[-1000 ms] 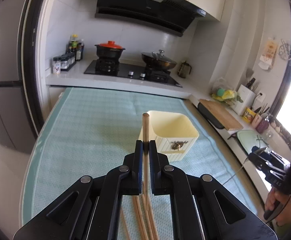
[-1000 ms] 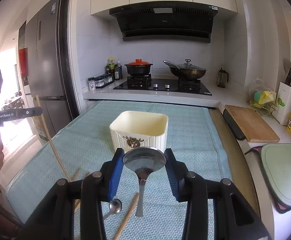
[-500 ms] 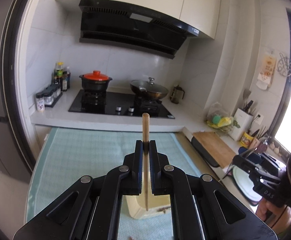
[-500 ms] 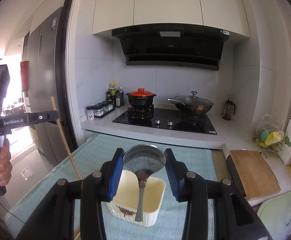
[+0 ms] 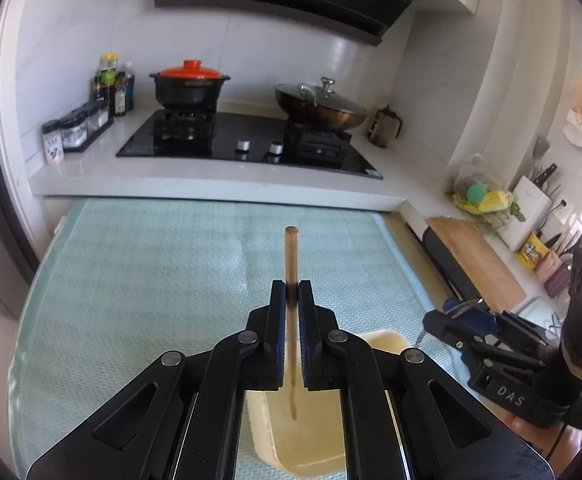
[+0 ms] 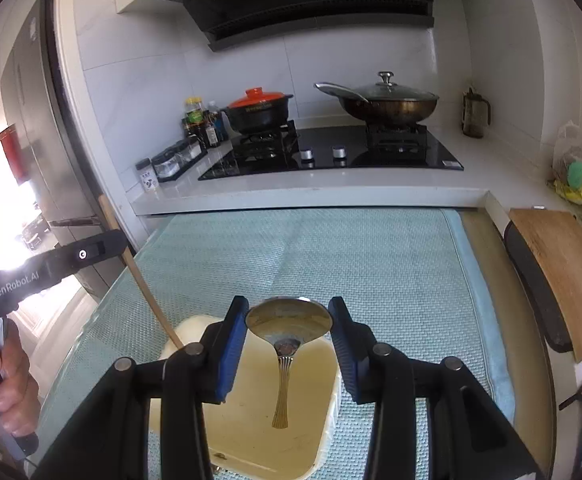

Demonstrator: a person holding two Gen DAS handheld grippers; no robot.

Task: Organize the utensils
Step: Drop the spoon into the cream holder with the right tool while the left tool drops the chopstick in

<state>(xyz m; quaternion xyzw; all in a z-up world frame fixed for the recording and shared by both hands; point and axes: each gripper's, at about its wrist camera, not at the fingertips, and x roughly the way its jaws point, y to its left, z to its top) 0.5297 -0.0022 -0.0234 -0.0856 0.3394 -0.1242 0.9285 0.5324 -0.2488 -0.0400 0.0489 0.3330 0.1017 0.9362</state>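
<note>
Utensils: wooden chopstick (image 5: 291, 256) clamped upright between the narrow jaws of the left gripper (image 5: 291, 292), lower tip hanging over the cream container (image 5: 291, 432) at bottom centre of the left wrist view. Metal spoon (image 6: 289, 322) pinched by its bowl in the right gripper (image 6: 289, 320), handle pointing down into the same container (image 6: 251, 420), bottom centre of the right wrist view. Container standing on pale green mat (image 6: 371, 264) covering the desk. Beyond, upper frame: black hob (image 6: 331, 156), black pot with red lid (image 6: 259, 110), lidded wok (image 6: 387, 102). Wooden cutting board (image 6: 559, 268) at right edge.
</note>
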